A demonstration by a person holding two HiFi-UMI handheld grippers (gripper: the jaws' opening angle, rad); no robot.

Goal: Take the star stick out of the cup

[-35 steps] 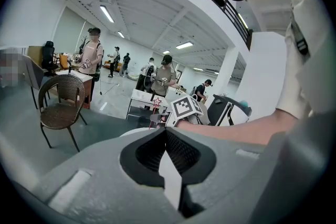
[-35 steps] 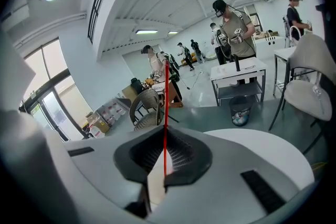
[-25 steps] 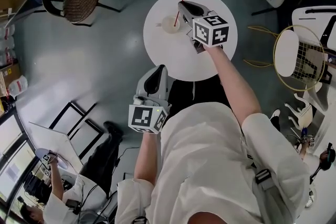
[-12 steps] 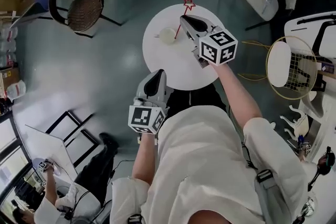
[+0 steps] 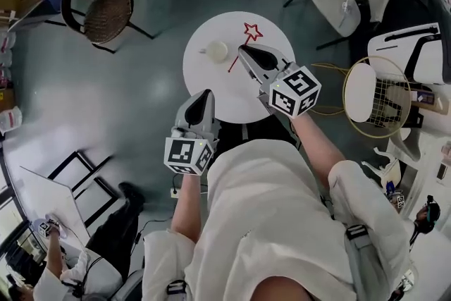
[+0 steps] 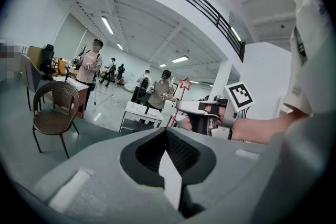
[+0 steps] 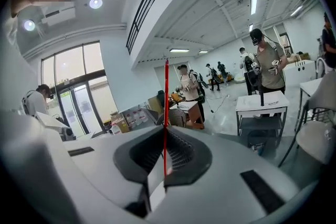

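The right gripper (image 5: 244, 53), jaws pinching the stick (image 5: 251, 31), holds it beside the cup (image 5: 216, 51) above the counter (image 5: 211, 91), so extraction looks done and laying it down seems next; the left gripper (image 5: 200, 104) hangs closed, empty.

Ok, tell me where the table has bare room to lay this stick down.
Bare: the table between the cup and the left gripper, and the far rim behind the cup. Crowded: the right side, under the right gripper holding the stick.
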